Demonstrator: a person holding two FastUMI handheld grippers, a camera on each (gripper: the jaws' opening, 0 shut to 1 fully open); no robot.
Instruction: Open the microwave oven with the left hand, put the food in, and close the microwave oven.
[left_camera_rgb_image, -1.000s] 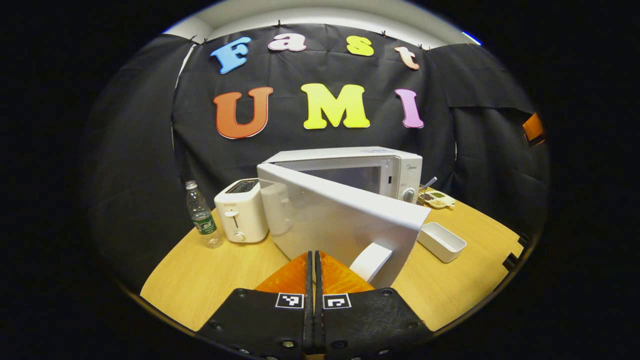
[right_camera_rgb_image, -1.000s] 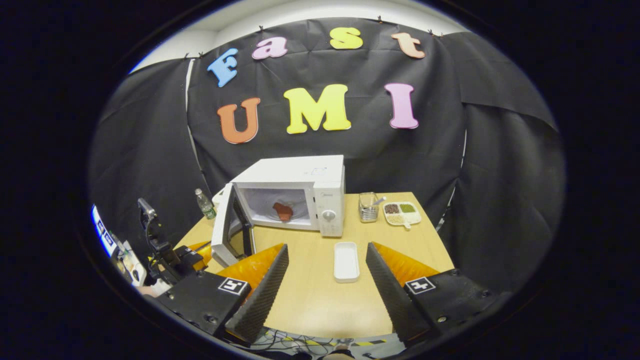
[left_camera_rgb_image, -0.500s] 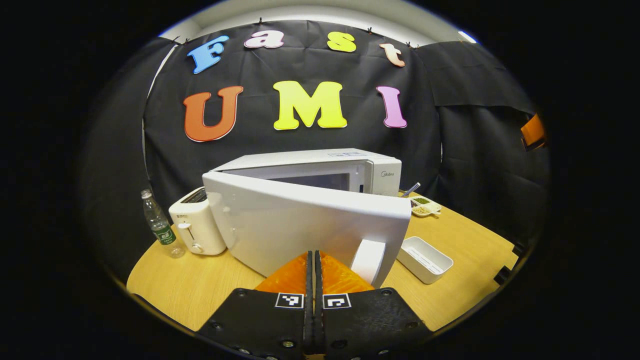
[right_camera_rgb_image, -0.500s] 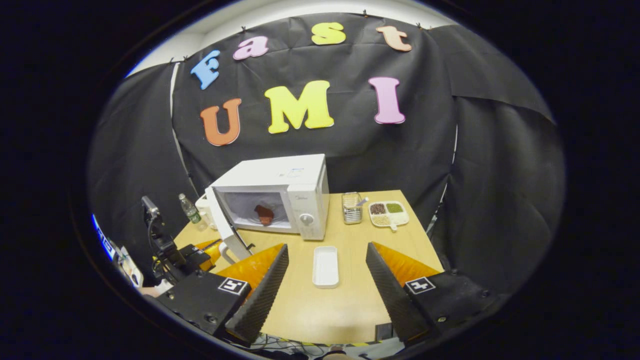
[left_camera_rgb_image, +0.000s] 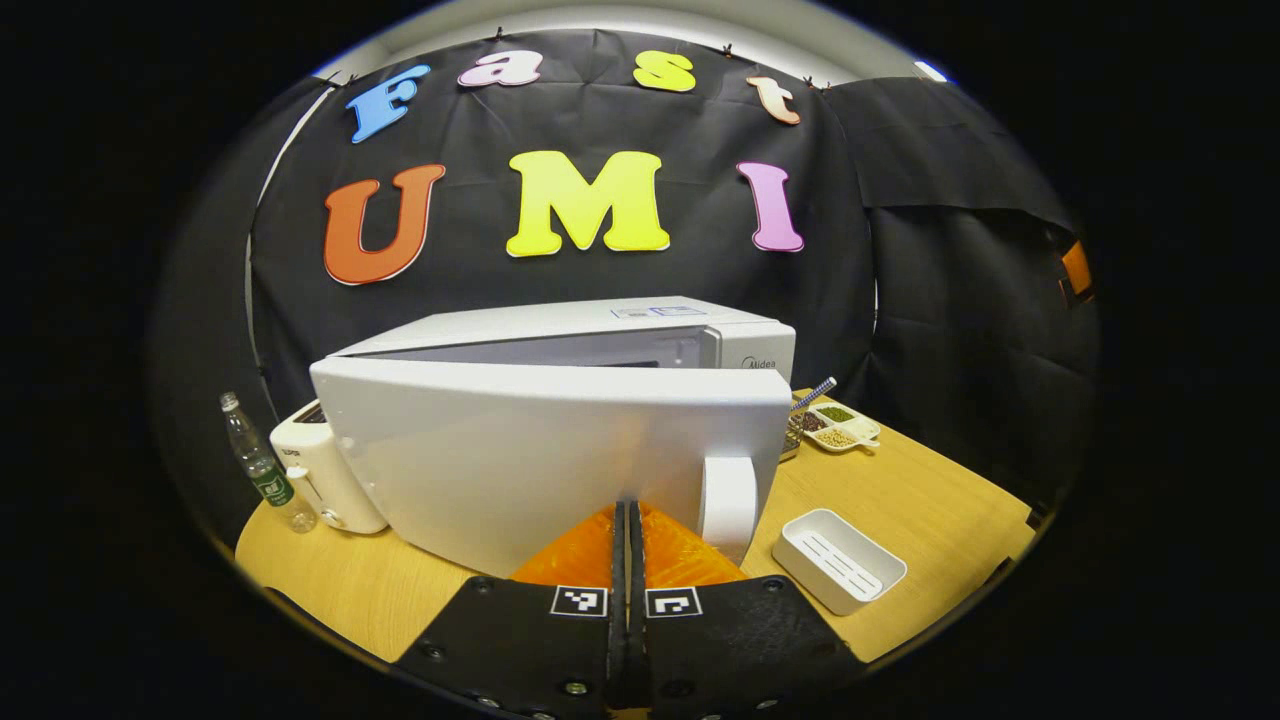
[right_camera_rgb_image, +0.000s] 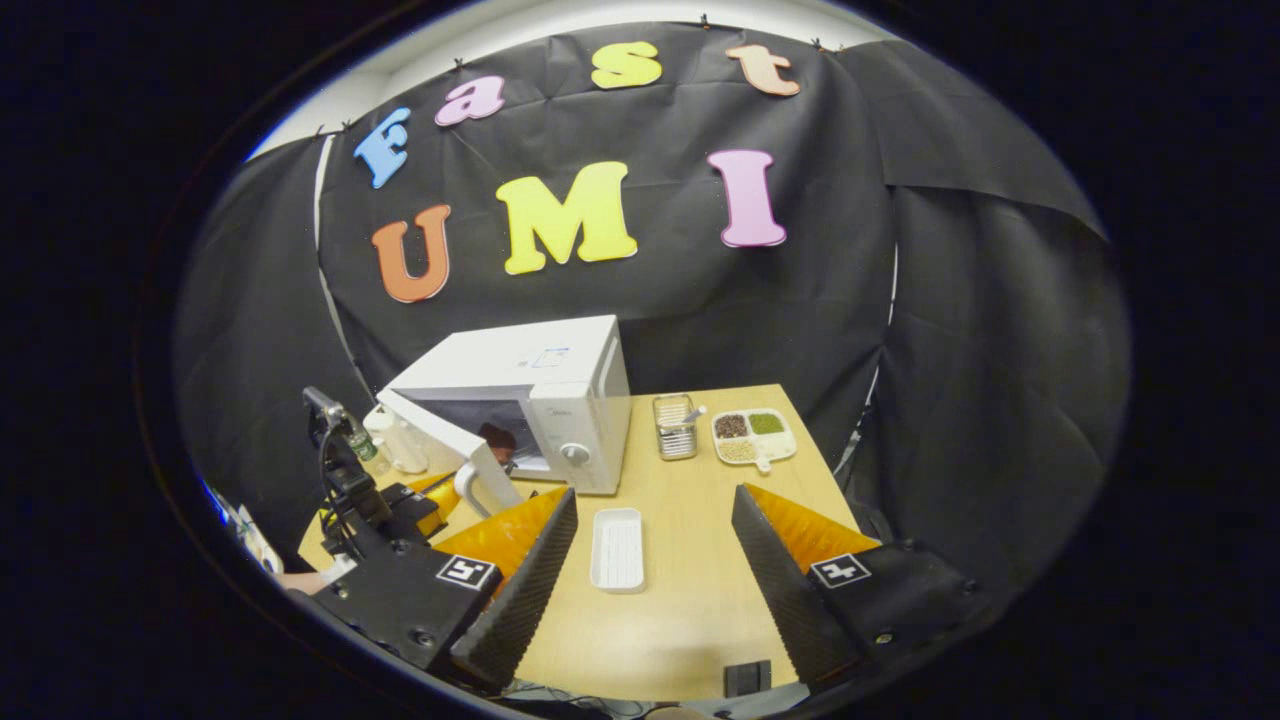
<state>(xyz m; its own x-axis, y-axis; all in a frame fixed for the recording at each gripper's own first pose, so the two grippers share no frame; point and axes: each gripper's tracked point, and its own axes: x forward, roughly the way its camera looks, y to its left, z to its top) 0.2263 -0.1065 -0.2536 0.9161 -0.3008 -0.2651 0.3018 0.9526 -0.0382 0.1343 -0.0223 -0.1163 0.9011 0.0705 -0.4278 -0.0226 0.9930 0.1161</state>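
One push remains: the door (left_camera_rgb_image: 540, 455) is pressed by the left hand-held gripper (left_camera_rgb_image: 628, 530), fingers together, until latched. The right hand-held gripper (right_camera_rgb_image: 650, 560), spread and holding nothing, is kept clear.

black cloth wall (left_camera_rgb_image: 600, 280) encloses the booth on all visible sides. pale ceiling strip (right_camera_rgb_image: 420, 60) visible above the cloth. light wooden table (right_camera_rgb_image: 690, 560) occupies the booth centre.

My view: white microwave door (left_camera_rgb_image: 540, 460) hides cavity; dark reddish food lump (right_camera_rgb_image: 497, 437) half-hidden; white toaster (left_camera_rgb_image: 318, 480) partly hidden.
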